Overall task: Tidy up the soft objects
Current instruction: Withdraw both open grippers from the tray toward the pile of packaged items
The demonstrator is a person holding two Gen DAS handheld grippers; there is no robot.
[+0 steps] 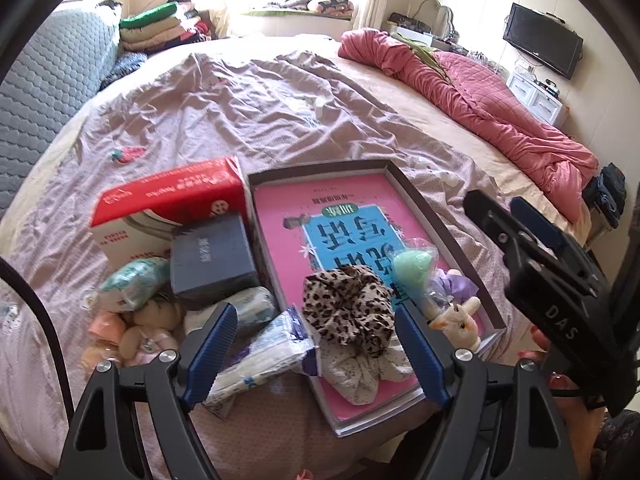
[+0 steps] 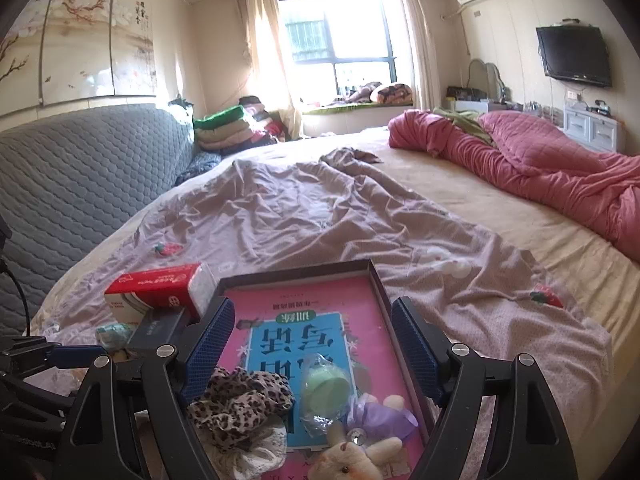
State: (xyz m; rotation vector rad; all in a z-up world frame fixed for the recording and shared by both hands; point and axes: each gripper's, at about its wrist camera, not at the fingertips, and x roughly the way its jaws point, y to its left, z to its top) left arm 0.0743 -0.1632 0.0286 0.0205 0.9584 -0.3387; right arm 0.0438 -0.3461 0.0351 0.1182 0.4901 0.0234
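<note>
Bed (image 1: 280,112): scrunchie (image 1: 347,308) between open fingers (image 1: 420,344)

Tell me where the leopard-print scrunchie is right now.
The leopard-print scrunchie lies in the shallow tray on the pink book, atop a white floral scrunchie, just left of the wrapped green ball.

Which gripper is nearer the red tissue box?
Left. The left gripper hovers open just right of the red tissue box; the right gripper is beyond the pink book tray.
</note>
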